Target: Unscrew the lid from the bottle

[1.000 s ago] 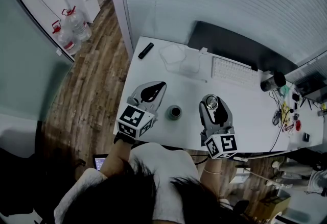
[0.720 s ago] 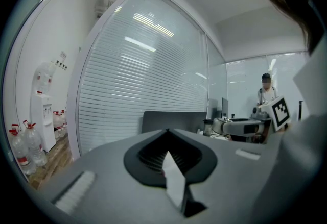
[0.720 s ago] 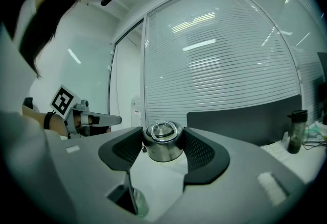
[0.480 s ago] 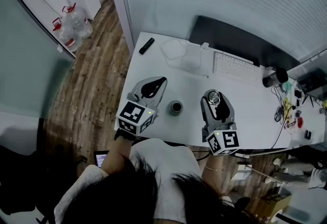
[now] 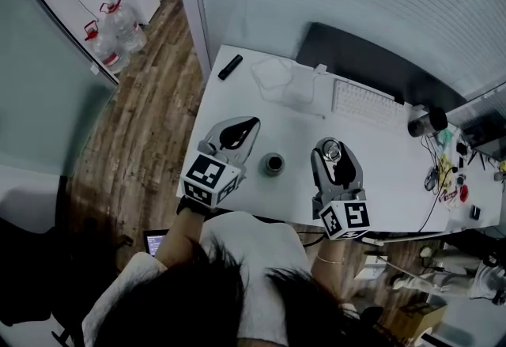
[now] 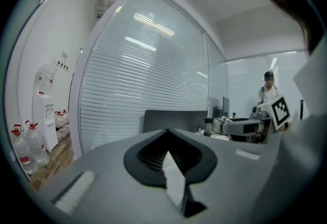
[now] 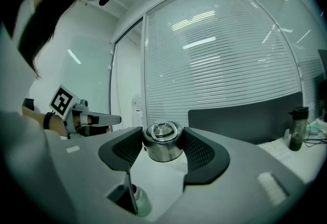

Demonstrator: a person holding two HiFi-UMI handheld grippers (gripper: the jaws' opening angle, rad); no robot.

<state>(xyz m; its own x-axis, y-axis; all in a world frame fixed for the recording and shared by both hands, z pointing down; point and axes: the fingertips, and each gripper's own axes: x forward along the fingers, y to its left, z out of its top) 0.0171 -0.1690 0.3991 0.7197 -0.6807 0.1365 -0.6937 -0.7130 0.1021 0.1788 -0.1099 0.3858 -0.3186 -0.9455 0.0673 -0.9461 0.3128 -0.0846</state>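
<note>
Office desk: person w/ a gripper in each hand over a white table [image 5: 237,92]. Right gripper [image 5: 331,149] pinches the steel lid [image 7: 162,142], ring on top, jaw pads vs. its sides. The bottle [image 5: 273,164] stands upright and open on the table btwn the two grippers, apart from both. Left gripper [image 6: 167,131]: jaws pressed together, nothing btwn them.

Silver lid [image 7: 162,142], white table [image 5: 294,141], brown wood-grain floor [image 5: 134,144].
</note>
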